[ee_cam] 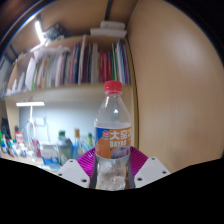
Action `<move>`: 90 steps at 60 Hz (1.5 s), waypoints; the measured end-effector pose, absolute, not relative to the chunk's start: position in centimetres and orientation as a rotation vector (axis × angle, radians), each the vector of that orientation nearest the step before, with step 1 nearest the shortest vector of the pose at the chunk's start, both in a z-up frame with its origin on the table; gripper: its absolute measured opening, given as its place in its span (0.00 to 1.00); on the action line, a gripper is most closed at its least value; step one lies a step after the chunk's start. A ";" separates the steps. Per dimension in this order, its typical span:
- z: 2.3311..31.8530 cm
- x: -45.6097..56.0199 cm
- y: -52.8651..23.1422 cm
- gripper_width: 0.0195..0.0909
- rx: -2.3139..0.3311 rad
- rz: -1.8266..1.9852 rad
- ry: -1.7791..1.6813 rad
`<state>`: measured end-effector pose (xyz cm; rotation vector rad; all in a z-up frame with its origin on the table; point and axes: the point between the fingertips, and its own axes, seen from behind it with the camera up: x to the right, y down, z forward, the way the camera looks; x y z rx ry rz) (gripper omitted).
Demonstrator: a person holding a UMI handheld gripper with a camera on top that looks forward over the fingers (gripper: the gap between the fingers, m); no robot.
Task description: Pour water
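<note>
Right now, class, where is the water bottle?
In the gripper view, the water bottle stands upright between the gripper's pink pads, with a bookshelf behind it.

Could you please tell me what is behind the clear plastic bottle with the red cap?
Behind the clear plastic bottle with the red cap, held in the gripper, stands a wooden shelf of books. The bottle hides whatever is directly behind it.

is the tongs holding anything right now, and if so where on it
Yes: the tongs are shut on a clear plastic water bottle with a red cap, held upright. Both purple pads press its lower body, below the orange label.
</note>
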<state>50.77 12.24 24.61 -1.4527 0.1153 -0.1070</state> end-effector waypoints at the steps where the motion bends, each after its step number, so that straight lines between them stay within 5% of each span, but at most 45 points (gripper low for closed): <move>1: 23.0 51.9 13.3 0.35 -1.459 -0.105 0.103; 8: 16.3 52.5 13.9 0.36 -1.561 -0.073 0.112; 25: 10.0 52.3 17.0 0.37 -1.647 -0.059 0.087; 49: 10.3 52.2 16.9 0.42 -1.608 -0.083 0.054; 57: 10.1 52.2 16.7 0.56 -1.636 -0.108 0.039; 60: 9.7 52.4 16.1 0.76 -1.663 -0.128 0.037; 64: 9.6 52.4 15.0 0.90 -1.687 -0.146 0.042; 90: 12.4 47.6 -2.4 0.90 -1.671 -0.159 0.033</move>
